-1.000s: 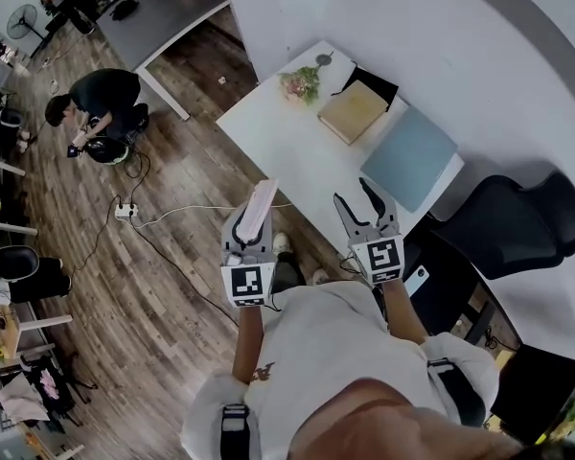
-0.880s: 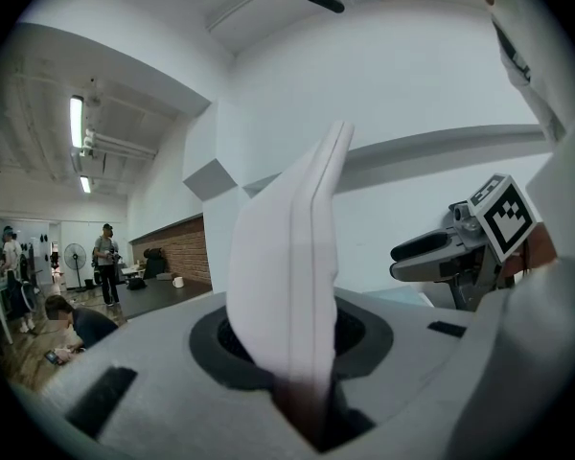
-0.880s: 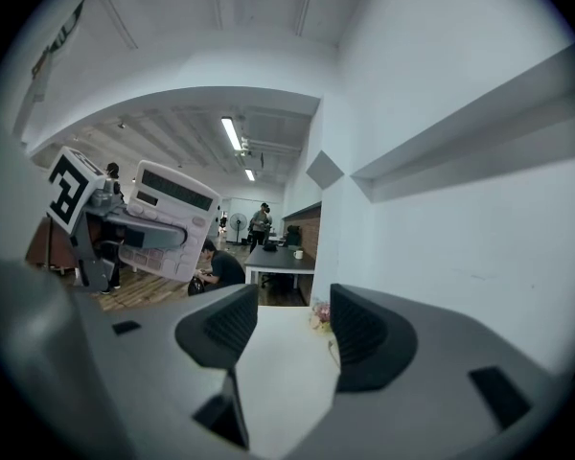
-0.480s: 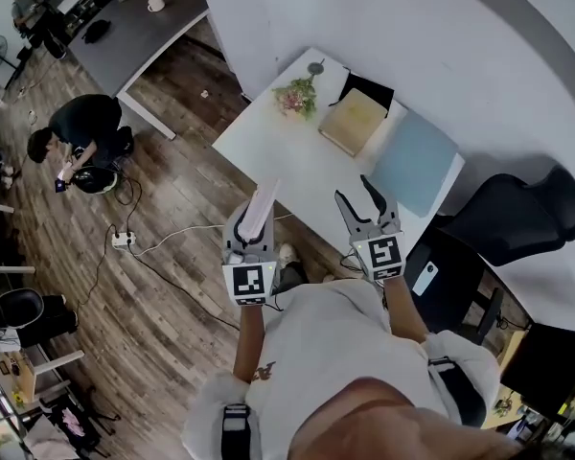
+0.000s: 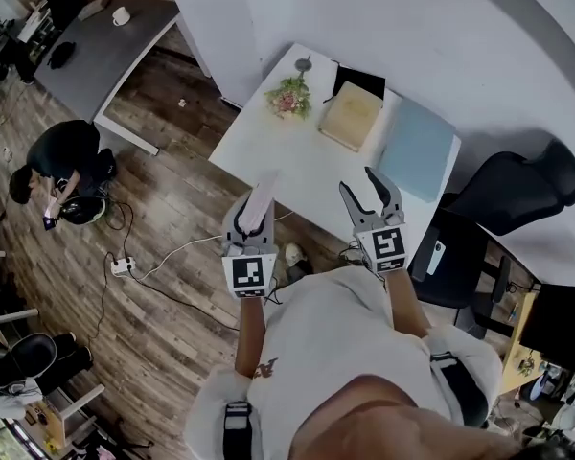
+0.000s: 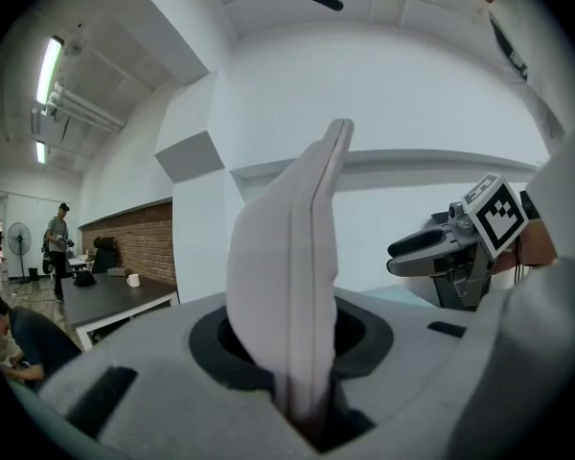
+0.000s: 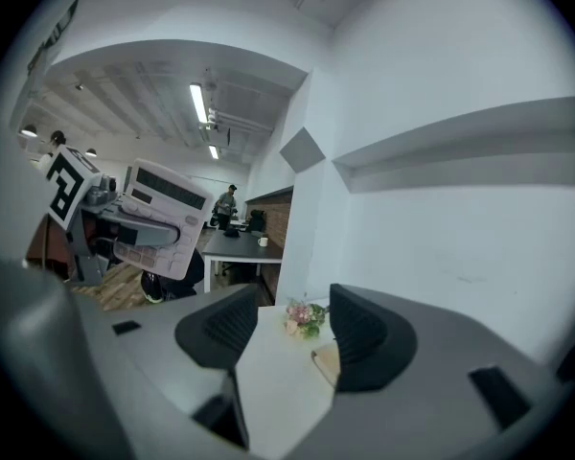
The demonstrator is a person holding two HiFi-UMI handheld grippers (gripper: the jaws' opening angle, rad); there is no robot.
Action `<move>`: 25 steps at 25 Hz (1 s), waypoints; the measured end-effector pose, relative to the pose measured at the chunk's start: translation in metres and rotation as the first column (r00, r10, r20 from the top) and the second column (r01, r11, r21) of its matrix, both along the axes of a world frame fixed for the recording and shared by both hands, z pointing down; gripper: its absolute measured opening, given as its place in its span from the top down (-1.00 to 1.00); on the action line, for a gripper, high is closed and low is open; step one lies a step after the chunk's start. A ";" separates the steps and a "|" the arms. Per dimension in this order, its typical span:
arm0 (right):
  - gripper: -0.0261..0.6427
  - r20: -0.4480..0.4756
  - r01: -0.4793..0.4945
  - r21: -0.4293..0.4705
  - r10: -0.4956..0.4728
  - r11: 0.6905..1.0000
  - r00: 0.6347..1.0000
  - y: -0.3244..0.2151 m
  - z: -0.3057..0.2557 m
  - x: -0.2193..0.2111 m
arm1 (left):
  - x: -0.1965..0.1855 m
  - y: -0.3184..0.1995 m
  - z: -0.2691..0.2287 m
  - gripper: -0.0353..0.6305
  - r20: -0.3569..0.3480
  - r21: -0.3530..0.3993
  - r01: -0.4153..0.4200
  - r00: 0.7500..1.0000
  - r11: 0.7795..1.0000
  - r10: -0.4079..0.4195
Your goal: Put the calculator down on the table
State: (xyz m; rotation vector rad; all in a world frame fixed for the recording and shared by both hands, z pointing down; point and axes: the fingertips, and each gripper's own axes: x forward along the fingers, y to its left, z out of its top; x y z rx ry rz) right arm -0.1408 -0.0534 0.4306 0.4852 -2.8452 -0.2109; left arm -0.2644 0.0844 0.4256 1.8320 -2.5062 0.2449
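Observation:
My left gripper [image 5: 252, 217] is shut on a pale pink calculator [image 5: 260, 206], held on edge just off the near edge of the white table [image 5: 287, 151]. In the left gripper view the calculator [image 6: 297, 286] stands upright between the jaws. From the right gripper view its keypad face [image 7: 161, 214] shows at the left. My right gripper [image 5: 372, 193] is open and empty over the table's near edge; its jaws [image 7: 292, 338] frame bare tabletop.
On the table lie a small flower bunch [image 5: 288, 94], a tan book [image 5: 350, 115], a black pad [image 5: 361, 80] and a light blue folder [image 5: 417, 149]. A black chair [image 5: 513, 195] stands at the right. A person crouches on the wooden floor [image 5: 62, 161] at the left, by cables.
Both grippers have come closer to the table, which now lies nearer beneath them. The calculator stays held in the left gripper; the right stays open.

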 end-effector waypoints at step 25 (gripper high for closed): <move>0.23 -0.199 -0.140 -0.159 0.107 0.977 0.974 -0.065 0.109 -0.004 | -0.007 -0.118 0.123 0.57 -0.263 -0.190 -0.307 0.931 0.933 0.253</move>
